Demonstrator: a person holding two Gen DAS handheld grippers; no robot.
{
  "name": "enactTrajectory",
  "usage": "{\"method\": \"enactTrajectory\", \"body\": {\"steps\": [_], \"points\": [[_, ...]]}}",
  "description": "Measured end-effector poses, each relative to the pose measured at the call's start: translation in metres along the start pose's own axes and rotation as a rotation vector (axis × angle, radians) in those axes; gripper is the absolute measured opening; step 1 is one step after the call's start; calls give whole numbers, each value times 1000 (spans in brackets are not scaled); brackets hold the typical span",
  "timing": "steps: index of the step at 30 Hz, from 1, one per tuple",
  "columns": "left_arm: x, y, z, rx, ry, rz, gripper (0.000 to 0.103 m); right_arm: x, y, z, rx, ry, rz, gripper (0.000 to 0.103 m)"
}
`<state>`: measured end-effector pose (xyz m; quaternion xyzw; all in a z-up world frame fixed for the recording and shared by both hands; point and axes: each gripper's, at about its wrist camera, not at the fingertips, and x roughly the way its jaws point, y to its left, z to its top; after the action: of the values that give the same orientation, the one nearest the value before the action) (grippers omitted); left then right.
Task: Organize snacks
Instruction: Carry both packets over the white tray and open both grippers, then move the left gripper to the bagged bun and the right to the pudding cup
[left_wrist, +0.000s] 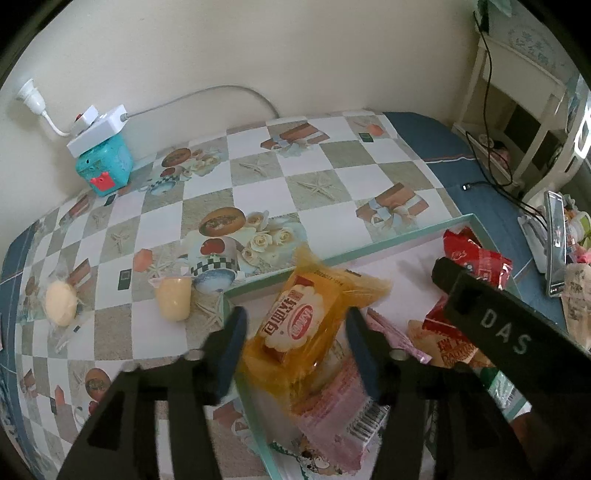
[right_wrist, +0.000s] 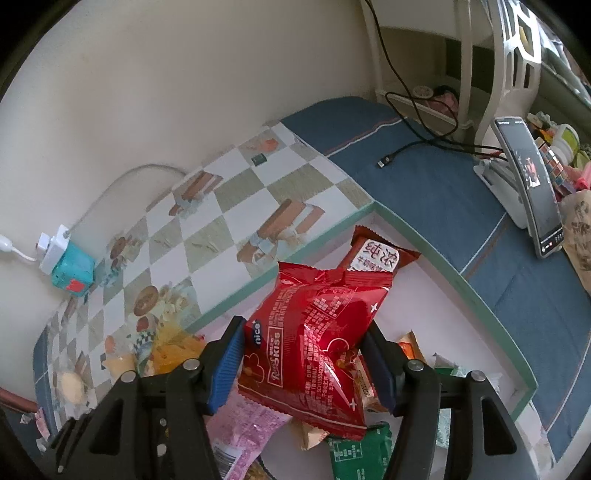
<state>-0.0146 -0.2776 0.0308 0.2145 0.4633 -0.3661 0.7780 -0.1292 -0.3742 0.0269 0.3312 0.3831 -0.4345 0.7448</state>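
Observation:
A shallow tray with a mint-green rim (left_wrist: 332, 258) holds several snack packets. My left gripper (left_wrist: 297, 314) is open around a yellow cracker packet (left_wrist: 317, 291). That packet lies on a pink packet (left_wrist: 332, 406) at the tray's near-left corner, with its sides free of the pads. My right gripper (right_wrist: 304, 328) is shut on a puffy red snack bag (right_wrist: 325, 295), held above the tray's contents. Behind it in the tray (right_wrist: 443, 258) lies a brown packet (right_wrist: 376, 254). Pink (right_wrist: 251, 428) and green (right_wrist: 358, 454) packets lie below the bag.
A round pale snack (left_wrist: 61, 302) and a pale jelly cup (left_wrist: 173, 302) lie loose on the checkered tablecloth, left of the tray. A teal box under a white power strip (left_wrist: 103, 162) stands by the wall. A phone on a stand (right_wrist: 532, 184) and a black cable (right_wrist: 406, 147) are on the right.

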Motion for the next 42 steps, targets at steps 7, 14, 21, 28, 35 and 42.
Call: {"method": "enactTrajectory", "body": {"steps": [7, 14, 21, 28, 35, 42], "points": [[-13, 9, 0, -1, 0, 24, 72, -6, -2, 0, -3, -3, -30, 83], [-28, 40, -2, -72, 11, 71, 86, -21, 1, -1, -15, -26, -41, 103], [-45, 75, -10, -169, -8, 113, 97, -38, 15, -14, -62, -37, -44, 103], [-58, 104, -29, -241, -13, 152, 97, -50, 39, -41, -123, -11, -1, 103], [-70, 147, -48, -334, -5, 177, 97, -64, 64, -55, -188, -26, -9, 103], [-82, 202, -62, -451, -12, 235, 97, -69, 90, -65, -225, -30, 0, 103]]}}
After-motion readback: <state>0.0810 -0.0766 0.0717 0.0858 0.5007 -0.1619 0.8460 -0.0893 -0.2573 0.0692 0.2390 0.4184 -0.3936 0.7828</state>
